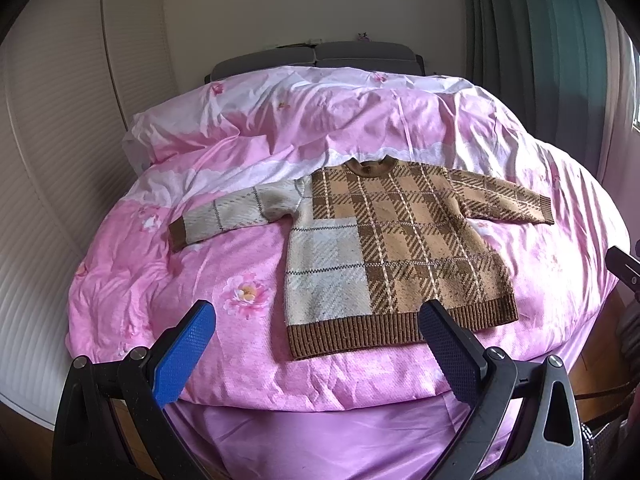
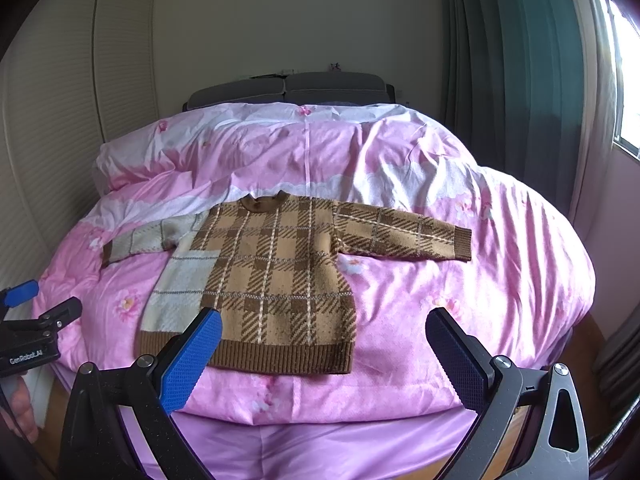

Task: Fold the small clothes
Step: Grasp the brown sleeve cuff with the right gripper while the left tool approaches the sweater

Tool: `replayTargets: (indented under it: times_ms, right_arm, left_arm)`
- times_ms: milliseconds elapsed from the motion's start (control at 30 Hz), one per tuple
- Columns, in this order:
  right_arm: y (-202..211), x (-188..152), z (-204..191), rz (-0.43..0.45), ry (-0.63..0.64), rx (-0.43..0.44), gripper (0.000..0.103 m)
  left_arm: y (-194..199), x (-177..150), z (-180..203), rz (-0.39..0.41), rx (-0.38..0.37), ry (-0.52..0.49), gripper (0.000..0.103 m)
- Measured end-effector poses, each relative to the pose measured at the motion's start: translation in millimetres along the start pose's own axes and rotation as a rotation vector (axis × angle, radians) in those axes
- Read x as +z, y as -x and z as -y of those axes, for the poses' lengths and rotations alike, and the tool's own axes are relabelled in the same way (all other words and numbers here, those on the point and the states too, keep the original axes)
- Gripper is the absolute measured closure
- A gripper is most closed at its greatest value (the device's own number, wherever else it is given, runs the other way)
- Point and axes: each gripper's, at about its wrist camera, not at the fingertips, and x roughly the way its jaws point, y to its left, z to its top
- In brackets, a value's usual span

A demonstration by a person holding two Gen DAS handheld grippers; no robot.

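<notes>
**Plainly at the start: sweater laid flat, both grippers empty**

Room first: I see a pale wall, louvred wardrobe doors (image 2: 60, 120) well off to the left of my jaws, and a green curtain (image 2: 512, 80) with a bright window (image 2: 624, 80) off to the right.

Bed: a pink floral duvet (image 2: 500, 280) covers it, wrinkled, soft underfoot for any fold. A grey headboard (image 2: 288, 88) stands far ahead of both grippers.

Task item: the plaid sweater (image 2: 276, 276) lies face up and spread, sleeves out to either side, collar away from me, ribbed hem (image 1: 360, 330) nearest. It sits just ahead of my jaws in both views.

Left gripper (image 1: 318, 354): jaws wide, holding nothing, the hem showing between the fingertips, apparently above it and not touching.

Right gripper (image 2: 324, 356): jaws wide, empty, the hem's right corner between them; the brown sleeve (image 2: 404, 234) lies ahead and to the right.

Judgement: no fold is made yet; the step in hand is the approach. The next move likely calls for pinching a sleeve or side edge and carrying it across the body. The cream sleeve (image 1: 236, 210) looks slightly bunched and may need smoothing.
</notes>
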Motion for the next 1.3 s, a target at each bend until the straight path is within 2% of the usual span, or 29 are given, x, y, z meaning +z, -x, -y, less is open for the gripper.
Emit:
replayTargets:
  times_ms: [233, 433, 633, 933, 1033, 1100, 1200, 1300]
  right_arm:
    - [-12, 1, 5, -0.007, -0.007, -0.006, 0.0]
    - [-34, 10, 32, 0.0, -0.056, -0.033, 0.0]
    - [-63, 20, 83, 0.016, -0.124, -0.071, 0.0]
    - [-141, 28, 191, 0.032, -0.21, -0.14, 0.0]
    - [-174, 34, 224, 0.033, -0.212, -0.144, 0.01]
    - [-201, 39, 244, 0.019, -0.209, -0.127, 0.028]
    - [-243, 42, 271, -0.002, -0.234, -0.086, 0.04]
    - [-281, 42, 298, -0.016, -0.278, -0.045, 0.044]
  left_arm:
    - [-2, 2, 7, -0.005, -0.013, -0.003, 0.0]
    - [-35, 20, 42, -0.006, -0.031, -0.024, 0.0]
    - [-72, 50, 97, 0.028, -0.06, -0.064, 0.0]
    - [-143, 96, 212, 0.062, -0.137, -0.101, 0.0]
    - [-168, 108, 250, 0.072, -0.168, -0.099, 0.0]
    - [-186, 114, 272, 0.068, -0.177, -0.097, 0.0]
    - [-211, 123, 302, 0.065, -0.172, -0.095, 0.0]
    - [-227, 130, 320, 0.097, -0.159, -0.1, 0.0]
